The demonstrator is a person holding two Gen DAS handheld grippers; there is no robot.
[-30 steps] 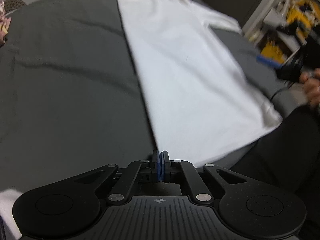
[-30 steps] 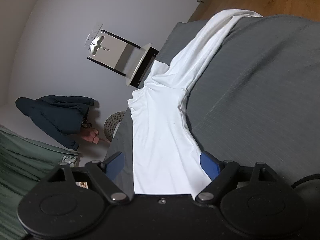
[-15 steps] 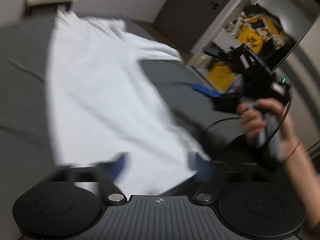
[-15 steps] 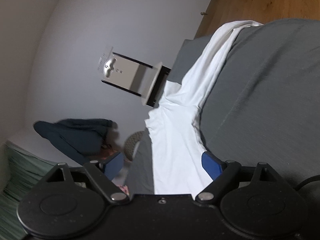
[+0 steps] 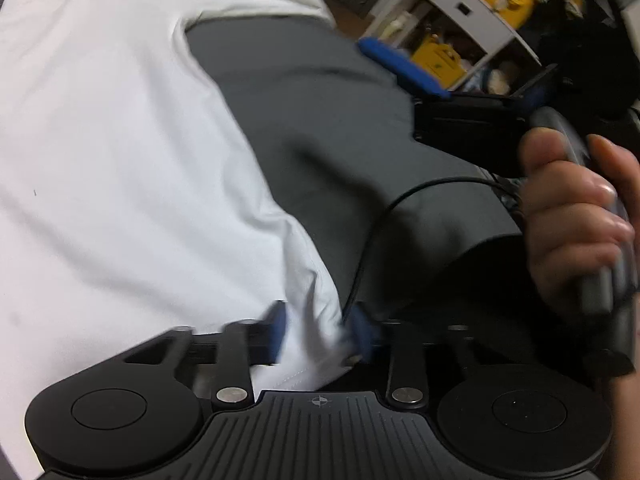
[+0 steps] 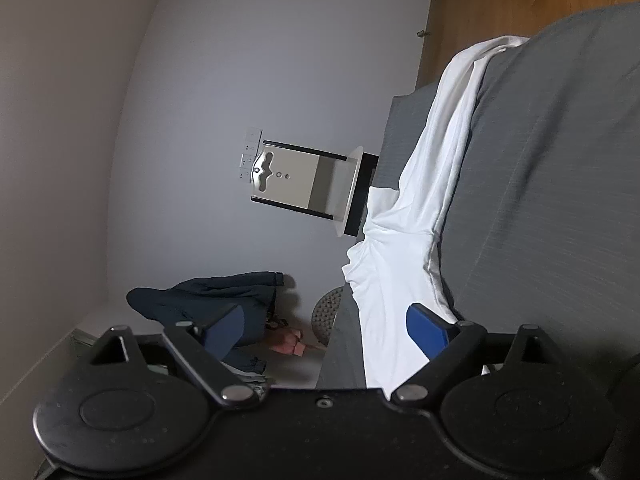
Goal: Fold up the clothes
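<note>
We list: white shirt (image 5: pixel 120 152), spread flat on the grey bed (image 5: pixel 320 120). Left tool (image 5: pixel 320 324): jaws parted, blurred, the shirt's near corner lying between its blue fingers (image 5: pixel 278 330); whether they touch the cloth we cannot tell. Right tool (image 6: pixel 324 326): spread wide, empty, held in a hand (image 5: pixel 576 216) beside the shirt's edge.

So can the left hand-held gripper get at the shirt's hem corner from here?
Probably yes. The left hand-held gripper is open, with the hem corner of the white shirt lying between its blue pads. Nothing blocks it; the black cable runs just beside. The view is motion-blurred.
</note>
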